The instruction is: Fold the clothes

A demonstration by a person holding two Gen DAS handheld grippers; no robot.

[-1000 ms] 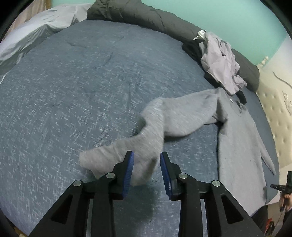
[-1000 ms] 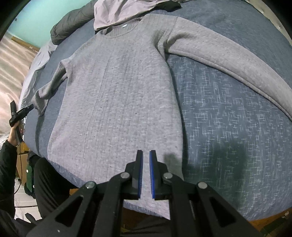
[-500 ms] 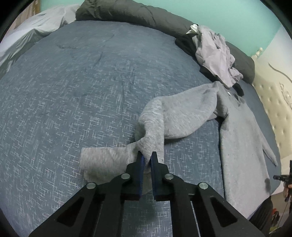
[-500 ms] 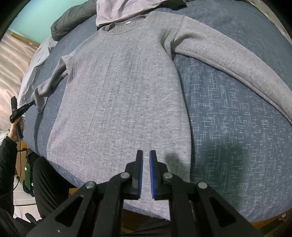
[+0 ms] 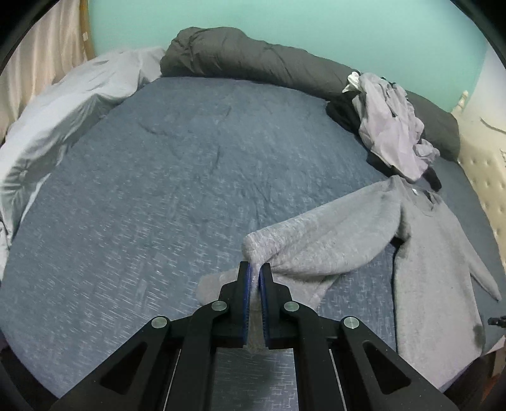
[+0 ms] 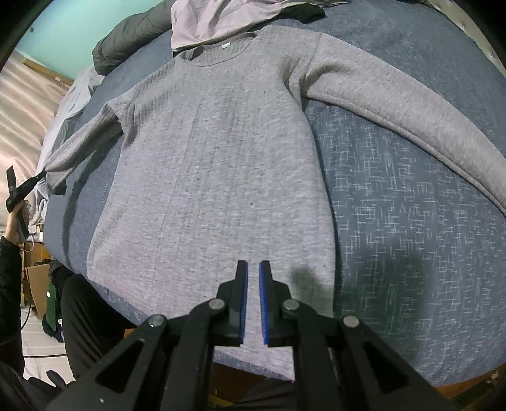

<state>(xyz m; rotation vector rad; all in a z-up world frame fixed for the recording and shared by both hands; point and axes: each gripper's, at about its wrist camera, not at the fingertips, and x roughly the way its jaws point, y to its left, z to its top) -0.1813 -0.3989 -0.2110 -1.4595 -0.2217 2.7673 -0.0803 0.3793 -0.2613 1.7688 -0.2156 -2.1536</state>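
Sweater: showing heathered grey, ribbed. Bedcover: showing blue with white crosshatch flecks. Duvet: showing charcoal. Wall: showing mint green.

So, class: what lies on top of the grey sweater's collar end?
A crumpled lilac garment overlaps the grey sweater just above its neckline; a black garment lies beneath that pile. What else the pile buries cannot be seen.
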